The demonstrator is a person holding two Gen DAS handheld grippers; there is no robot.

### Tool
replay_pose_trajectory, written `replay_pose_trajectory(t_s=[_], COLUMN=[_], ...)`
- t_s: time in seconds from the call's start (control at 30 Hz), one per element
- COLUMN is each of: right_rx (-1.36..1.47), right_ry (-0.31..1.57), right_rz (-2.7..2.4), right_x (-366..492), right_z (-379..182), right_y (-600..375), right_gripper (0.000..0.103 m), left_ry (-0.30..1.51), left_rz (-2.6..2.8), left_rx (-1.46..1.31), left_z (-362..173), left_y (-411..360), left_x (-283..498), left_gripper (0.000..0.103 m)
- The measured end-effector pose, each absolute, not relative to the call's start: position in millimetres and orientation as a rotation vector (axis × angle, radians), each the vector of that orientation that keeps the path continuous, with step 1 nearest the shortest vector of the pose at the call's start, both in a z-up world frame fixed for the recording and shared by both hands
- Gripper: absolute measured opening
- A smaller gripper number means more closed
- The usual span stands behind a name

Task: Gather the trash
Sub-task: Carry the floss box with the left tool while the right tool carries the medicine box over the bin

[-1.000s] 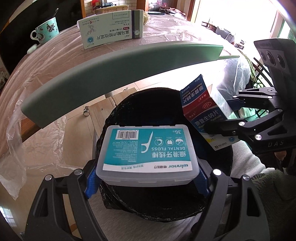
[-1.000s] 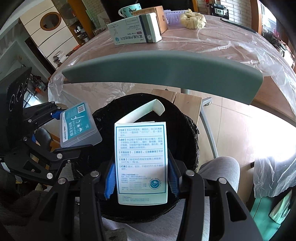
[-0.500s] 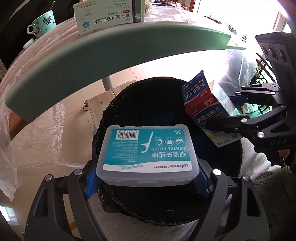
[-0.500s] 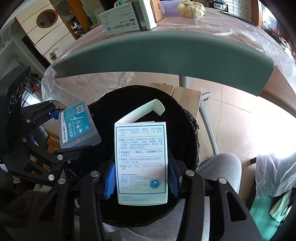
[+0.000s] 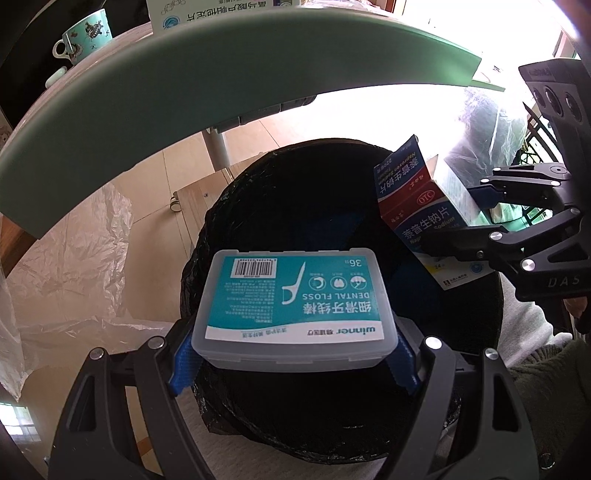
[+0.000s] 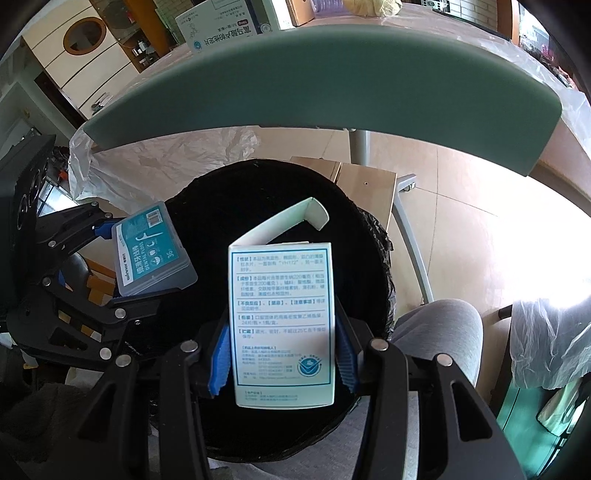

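My left gripper (image 5: 293, 363) is shut on a clear plastic dental floss box (image 5: 295, 306) with a teal label, held flat over the mouth of a black-lined trash bin (image 5: 314, 192). My right gripper (image 6: 282, 358) is shut on a white medicine carton (image 6: 282, 325) with its top flap open, upright over the same bin (image 6: 221, 206). The left wrist view shows the right gripper (image 5: 469, 221) at the bin's right rim, clamping the carton's red and blue face (image 5: 417, 206). In the right wrist view the left gripper (image 6: 110, 266) holds the floss box (image 6: 151, 254) at the bin's left rim.
A green chair back (image 5: 229, 81) arches just beyond the bin, also in the right wrist view (image 6: 332, 85). Behind it a plastic-covered table (image 6: 461, 33) carries a medicine box (image 6: 229, 26) and a teal cup (image 5: 83, 38). A grey-trousered knee (image 6: 439, 332) is right of the bin.
Both grippers have tipped a little further down over the bin, so the chair back and table have slid up in both views. Both grips are unchanged.
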State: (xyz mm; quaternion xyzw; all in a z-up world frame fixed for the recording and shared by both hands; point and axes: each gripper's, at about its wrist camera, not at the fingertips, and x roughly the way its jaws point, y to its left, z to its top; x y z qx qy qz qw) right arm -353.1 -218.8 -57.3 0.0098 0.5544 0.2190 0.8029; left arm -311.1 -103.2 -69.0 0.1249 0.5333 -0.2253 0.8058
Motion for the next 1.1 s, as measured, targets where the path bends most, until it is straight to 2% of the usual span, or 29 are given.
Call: replay_pose_trajectory(t_s=[0.97, 1.03, 1.1], right_rx=[-0.001, 0.011, 0.027], right_ry=[1.202, 1.204, 1.201], right_rz=[0.458, 0.454, 0.45], right_x=[-351, -350, -350], right_z=[-65, -64, -63], right_y=[-210, -213, -215], right_gripper=[0.047, 0.056, 0.063], left_ry=[1.159, 1.162, 1.164], left_rz=[-0.49, -0.495, -0.491], left_rx=[0.253, 0.239, 0.23], left_z=[-82, -82, -83], left_y=[-103, -100, -98], left_x=[-303, -302, -301], left_gripper=[0.082, 0.083, 0.089])
